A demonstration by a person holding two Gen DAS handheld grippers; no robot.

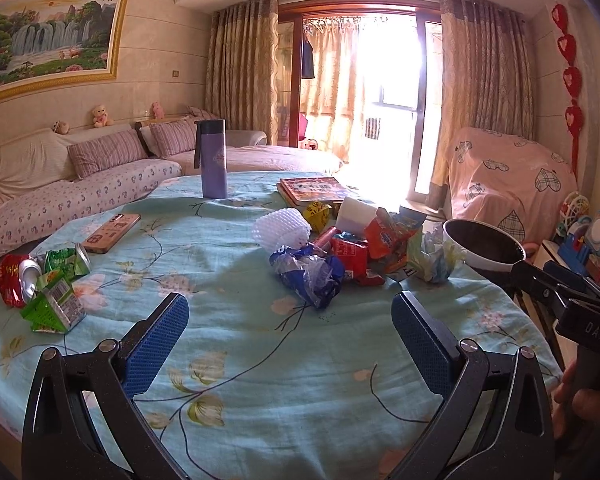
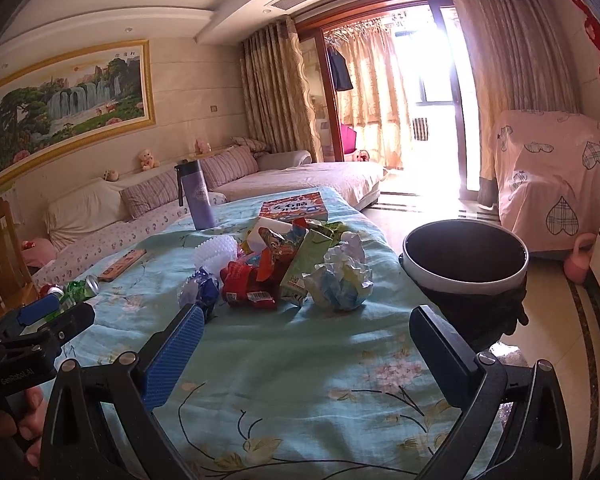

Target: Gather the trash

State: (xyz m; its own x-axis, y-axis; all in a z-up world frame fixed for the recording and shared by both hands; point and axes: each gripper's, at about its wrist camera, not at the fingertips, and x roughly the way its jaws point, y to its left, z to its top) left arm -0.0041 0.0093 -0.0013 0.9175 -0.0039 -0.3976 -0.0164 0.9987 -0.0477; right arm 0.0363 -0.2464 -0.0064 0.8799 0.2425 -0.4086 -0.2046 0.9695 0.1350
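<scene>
Left gripper (image 1: 290,344) and right gripper (image 2: 306,352) hover agape, empty, over the tablecloth (image 1: 240,280); only the left view shows the crushed cans (image 1: 32,280) fully; the right view shows the bin (image 2: 466,256) fully.

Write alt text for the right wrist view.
Open right gripper hovers over a floral tablecloth, facing a trash pile with crumpled paper nearest. A dark bin stands right of the table; the left gripper shows at left.

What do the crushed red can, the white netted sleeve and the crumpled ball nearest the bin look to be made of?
Red can: thin metal, glossy print, shiny silver end, dented. Netted sleeve: probably soft white foam mesh, matte, with open diamond cells. Crumpled ball: paper, matte, sharp creases, faint printed colour. Bin: apparently smooth white plastic rim.
</scene>
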